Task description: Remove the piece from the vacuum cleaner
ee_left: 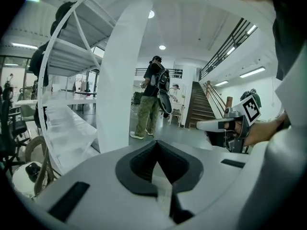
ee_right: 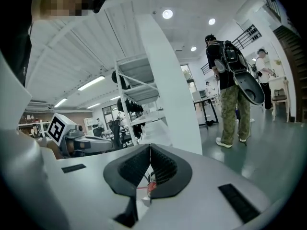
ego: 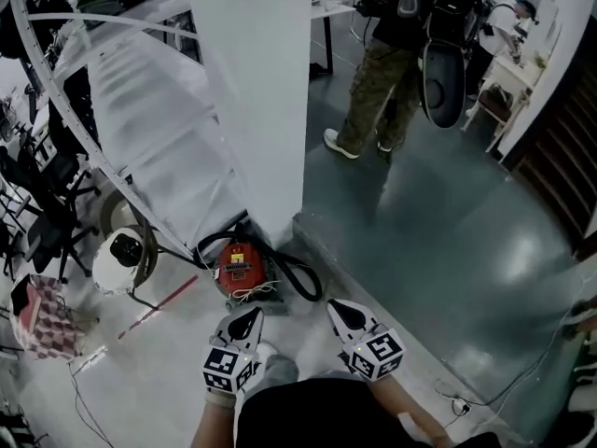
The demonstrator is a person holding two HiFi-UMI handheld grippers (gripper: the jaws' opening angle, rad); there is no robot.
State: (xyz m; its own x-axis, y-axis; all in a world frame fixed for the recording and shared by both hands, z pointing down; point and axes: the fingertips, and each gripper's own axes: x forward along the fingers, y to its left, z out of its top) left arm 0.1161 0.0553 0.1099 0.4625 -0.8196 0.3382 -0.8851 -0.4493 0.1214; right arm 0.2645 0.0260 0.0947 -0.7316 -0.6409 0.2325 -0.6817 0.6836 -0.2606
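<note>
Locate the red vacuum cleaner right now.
Head view, lower centre-left: the red vacuum cleaner sits on the floor at the foot of the white pillar, its black hose looped to its right, just ahead of the left gripper.

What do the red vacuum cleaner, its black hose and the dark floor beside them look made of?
Vacuum cleaner: likely moulded plastic, red with a slight sheen on its shell. Hose: probably flexible plastic or rubber, matte black; it lies in loose loops. Floor: perhaps coated concrete or epoxy, dark green, glossy; it mirrors the lights.
</note>
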